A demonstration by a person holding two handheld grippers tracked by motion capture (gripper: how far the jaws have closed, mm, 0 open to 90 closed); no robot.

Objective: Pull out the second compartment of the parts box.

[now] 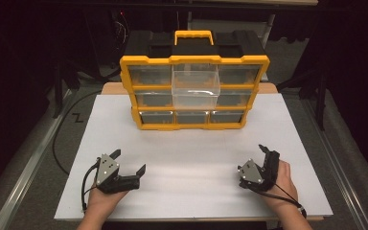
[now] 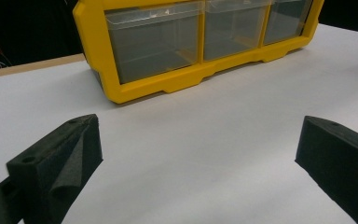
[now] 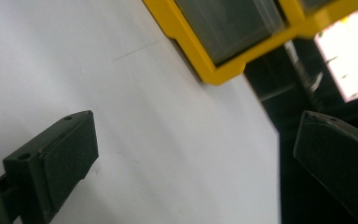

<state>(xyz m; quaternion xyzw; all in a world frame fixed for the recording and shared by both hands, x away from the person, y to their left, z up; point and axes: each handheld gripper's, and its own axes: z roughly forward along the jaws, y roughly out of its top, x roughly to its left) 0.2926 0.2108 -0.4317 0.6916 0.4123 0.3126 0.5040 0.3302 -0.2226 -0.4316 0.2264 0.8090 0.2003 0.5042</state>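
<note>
A yellow and black organiser (image 1: pixel 194 86) with clear drawers stands upright at the far middle of the white table top (image 1: pixel 191 158). One clear drawer (image 1: pixel 195 86) in its upper middle sticks out toward me. My left gripper (image 1: pixel 128 160) rests low at the near left, open, with nothing between its jaws. My right gripper (image 1: pixel 267 152) rests at the near right, rolled onto its side, open and empty. In the left gripper view the organiser's bottom row (image 2: pixel 200 42) lies ahead. The organiser's lower corner (image 3: pixel 219 46) shows in the right gripper view.
A yellow carry handle (image 1: pixel 193 36) tops the organiser. A black cable (image 1: pixel 60 139) loops over the floor at the left. Beyond the table's right edge (image 1: pixel 311 153) lies dark floor with stand legs. Bare white surface stretches between the grippers and the organiser.
</note>
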